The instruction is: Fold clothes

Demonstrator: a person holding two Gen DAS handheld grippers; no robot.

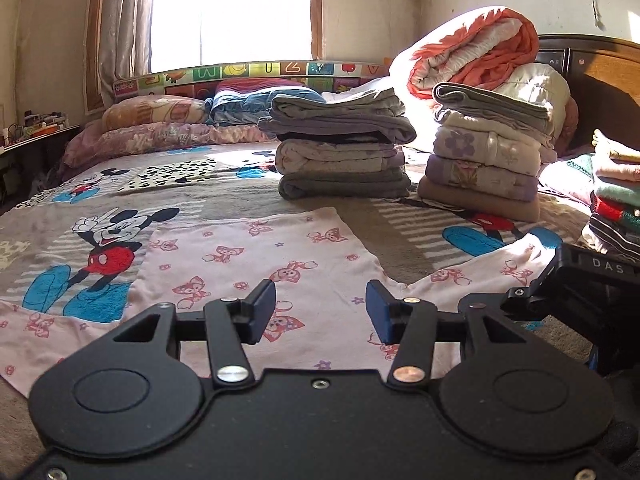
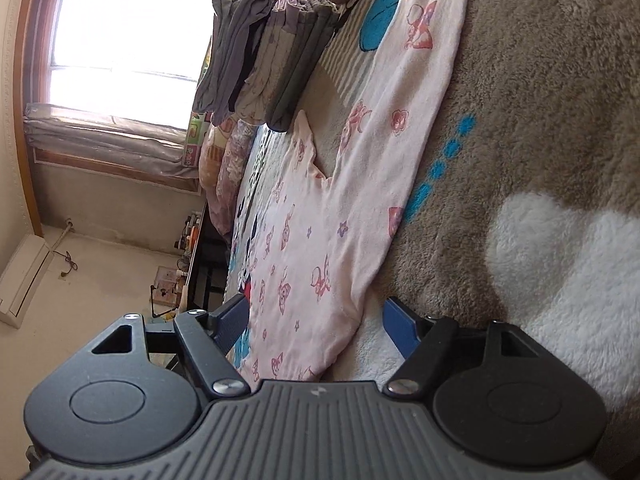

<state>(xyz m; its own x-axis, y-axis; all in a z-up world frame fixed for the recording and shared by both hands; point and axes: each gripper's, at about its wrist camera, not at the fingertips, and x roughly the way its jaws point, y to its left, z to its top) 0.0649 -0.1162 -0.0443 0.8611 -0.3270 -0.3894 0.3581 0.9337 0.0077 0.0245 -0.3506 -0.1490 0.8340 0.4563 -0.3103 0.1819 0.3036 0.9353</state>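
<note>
The pale pink cotton trousers printed with small red-and-pink cartoon foxes (image 1: 256,264) lie spread flat on the bed's plush grey cartoon-mouse blanket (image 1: 100,200), in front of the grey-and-lilac stack of folded clothes (image 1: 340,148), legs pointing toward that stack. The step in hand looks like taking hold of the waist end for a first fold. To do it well, each gripper should pinch only the thin trouser cloth, not the blanket pile beneath, and both should lift evenly so one leg lands squarely on the other. The left gripper (image 1: 320,312) hovers over the seat of the trousers, jaws apart and empty. The right gripper (image 2: 314,320) straddles the trousers' edge nearest it, jaws wide and not yet pressing.
</note>
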